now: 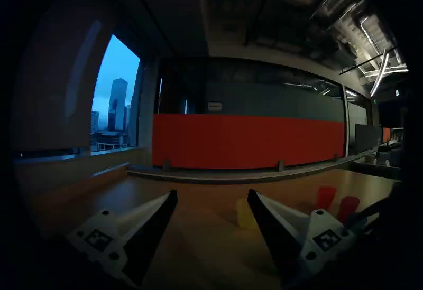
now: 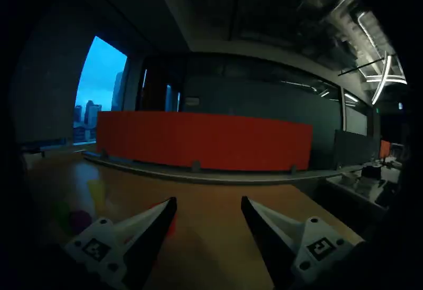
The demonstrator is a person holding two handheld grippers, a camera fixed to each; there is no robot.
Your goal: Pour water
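In the left gripper view my left gripper (image 1: 211, 197) is open above the wooden table (image 1: 206, 232), nothing between its fingers. A yellow cup (image 1: 244, 213) stands just ahead, partly hidden by the right finger. Two red cups (image 1: 325, 197) (image 1: 348, 207) stand farther right. In the right gripper view my right gripper (image 2: 208, 203) is open and holds nothing. A yellow cup (image 2: 97, 195) stands to its left, with a green cup (image 2: 62, 212) and a purple cup (image 2: 80, 220) nearer. A red cup (image 2: 170, 225) peeks from behind the left finger. The room is dim.
A red divider panel (image 1: 248, 141) runs along the table's far edge. A window (image 1: 113, 102) is at the left. Desks with equipment (image 2: 370, 176) lie to the right of the table.
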